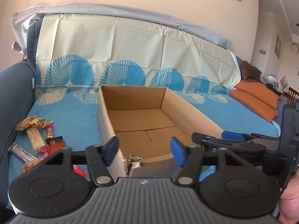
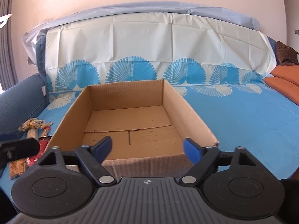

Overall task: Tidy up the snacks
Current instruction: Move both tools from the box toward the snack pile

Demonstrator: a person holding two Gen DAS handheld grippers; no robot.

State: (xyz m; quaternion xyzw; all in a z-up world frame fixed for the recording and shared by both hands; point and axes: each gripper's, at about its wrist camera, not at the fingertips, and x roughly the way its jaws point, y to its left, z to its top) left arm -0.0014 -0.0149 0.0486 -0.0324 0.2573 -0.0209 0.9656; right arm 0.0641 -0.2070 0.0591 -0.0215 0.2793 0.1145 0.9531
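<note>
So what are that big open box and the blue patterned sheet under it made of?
The box looks like plain brown corrugated cardboard, matte: fluted ribs show along its front wall, and one corner is torn. The sheet seems to be thin plastic or coated paper, slightly glossy, with sharp fold creases; which one I can't tell.

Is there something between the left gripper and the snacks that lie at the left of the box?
Nothing visible blocks it. The snacks lie in the open on the blue cover, left of the cardboard box. The left gripper hangs over the box's near left corner, its jaws open and empty, so it only has to swing left.
</note>
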